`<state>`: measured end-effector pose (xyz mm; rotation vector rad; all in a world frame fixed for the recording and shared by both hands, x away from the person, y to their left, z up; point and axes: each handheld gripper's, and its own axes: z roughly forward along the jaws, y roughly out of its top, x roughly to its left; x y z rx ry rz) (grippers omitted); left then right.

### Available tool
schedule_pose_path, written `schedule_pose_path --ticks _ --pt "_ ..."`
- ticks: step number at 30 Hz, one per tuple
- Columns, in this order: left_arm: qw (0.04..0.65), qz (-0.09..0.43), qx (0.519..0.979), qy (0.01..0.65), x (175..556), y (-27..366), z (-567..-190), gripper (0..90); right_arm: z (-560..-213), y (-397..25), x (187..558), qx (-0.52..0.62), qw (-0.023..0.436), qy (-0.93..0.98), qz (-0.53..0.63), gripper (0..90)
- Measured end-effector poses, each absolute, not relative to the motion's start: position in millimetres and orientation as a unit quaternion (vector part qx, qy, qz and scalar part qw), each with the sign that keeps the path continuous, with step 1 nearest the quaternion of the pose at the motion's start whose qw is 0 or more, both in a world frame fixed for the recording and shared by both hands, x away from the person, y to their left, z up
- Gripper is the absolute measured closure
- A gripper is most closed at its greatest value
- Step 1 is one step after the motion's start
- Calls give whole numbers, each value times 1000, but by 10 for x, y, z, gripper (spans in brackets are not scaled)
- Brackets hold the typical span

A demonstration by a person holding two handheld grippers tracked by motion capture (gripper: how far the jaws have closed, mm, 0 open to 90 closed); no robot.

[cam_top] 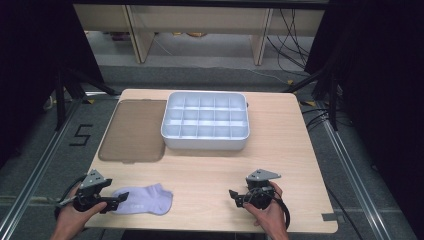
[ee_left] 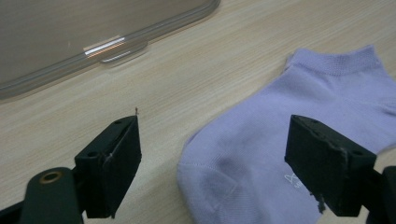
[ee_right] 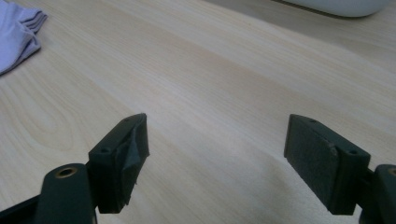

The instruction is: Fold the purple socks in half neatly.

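Observation:
A lilac ankle sock (cam_top: pixel 147 198) lies flat near the table's front left edge. My left gripper (cam_top: pixel 116 201) is open at the sock's toe end; in the left gripper view the sock (ee_left: pixel 299 126) spreads between and beyond the jaws, one jaw over the fabric. My right gripper (cam_top: pixel 235 196) stands open over bare wood at the front right, jaws pointing left toward the sock (ee_right: pixel 16 35), well apart from it. A white compartment tray (cam_top: pixel 205 142) sits at the table's middle back, its cells empty.
A translucent brown lid (cam_top: pixel 134 131) lies flat left of the tray, its edge and tab (ee_left: pixel 114 46) close ahead of the left gripper. The tray's white wall (ee_right: pixel 345 5) shows far off in the right gripper view. Bare wood (cam_top: pixel 210 170) lies between the grippers.

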<state>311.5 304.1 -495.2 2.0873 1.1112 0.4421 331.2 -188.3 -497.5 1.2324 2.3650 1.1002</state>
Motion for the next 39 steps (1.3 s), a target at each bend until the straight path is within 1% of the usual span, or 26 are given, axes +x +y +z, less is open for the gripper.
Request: schedule_pose_path --ticks 2,3,4,6,9,10,11,13,14,17,19,20,21,23,25,26,29,30,31,32,33,34,36,38,39 --pt "357 169 809 435 3117 3043 -4954 177 -4966 -1876 3304 426 124 812 379 227" --pt "351 165 812 436 3119 3047 -4944 177 -4968 -1864 3304 417 125 815 382 270" --pt "358 169 807 437 3117 3043 -4951 177 -4968 -1864 3304 417 125 815 382 270" --pt "354 166 812 434 3114 3047 -4936 177 -4961 -1843 3293 418 127 817 377 271" --pt "360 166 809 435 3108 3039 -4955 177 -4950 -1802 3283 417 114 816 384 255" --pt "354 169 813 429 3110 3048 -4948 177 -4951 -1794 3281 416 126 815 383 241" --pt "361 167 807 436 3106 3037 -4957 177 -4945 -1777 3280 419 118 814 384 237" --pt "355 166 812 434 3107 3048 -4935 177 -4938 -1751 3274 405 123 820 385 237" --pt "357 168 809 437 3106 3047 -4935 177 -4937 -1732 3274 404 113 819 392 236" --pt "361 171 807 435 3110 3055 -4941 177 -4920 -1690 3261 406 109 818 392 238" --pt "363 171 807 434 3109 3054 -4942 177 -4903 -1639 3244 400 107 821 394 259" --pt "358 168 808 436 3107 3056 -4929 177 -4898 -1607 3239 395 106 821 398 287" --pt "359 170 808 436 3108 3056 -4923 177 -4892 -1574 3237 389 98 823 403 332" --pt "361 169 808 434 3107 3064 -4920 178 -4863 -1500 3223 379 95 827 404 413" --pt "365 175 802 438 3098 3064 -4933 178 -4829 -1373 3213 350 88 839 407 533" --pt "361 172 805 438 3098 3068 -4923 178 -4829 -1373 3213 350 88 839 407 533" --pt "364 170 806 435 3106 3067 -4927 178 -4823 -1221 3208 323 88 850 407 683" --pt "365 168 806 434 3107 3063 -4921 178 -4823 -1155 3210 315 83 851 411 770" --pt "365 168 806 434 3107 3063 -4921 178 -4823 -1155 3210 315 83 851 411 770" --pt "367 170 805 434 3106 3061 -4924 178 -4828 -1118 3217 311 81 852 413 803" --pt "369 169 804 434 3101 3062 -4922 177 -4837 -1040 3239 294 76 859 413 863" --pt "372 172 804 431 3103 3061 -4922 177 -4837 -1040 3239 294 76 859 413 863" --pt "373 174 802 432 3103 3051 -4925 178 -4842 -952 3239 278 77 868 404 895" --pt "360 165 810 433 3104 3058 -4907 178 -4851 -877 3255 263 73 873 403 900" --pt "367 167 806 433 3106 3057 -4921 178 -4857 -837 3262 258 71 875 403 900"
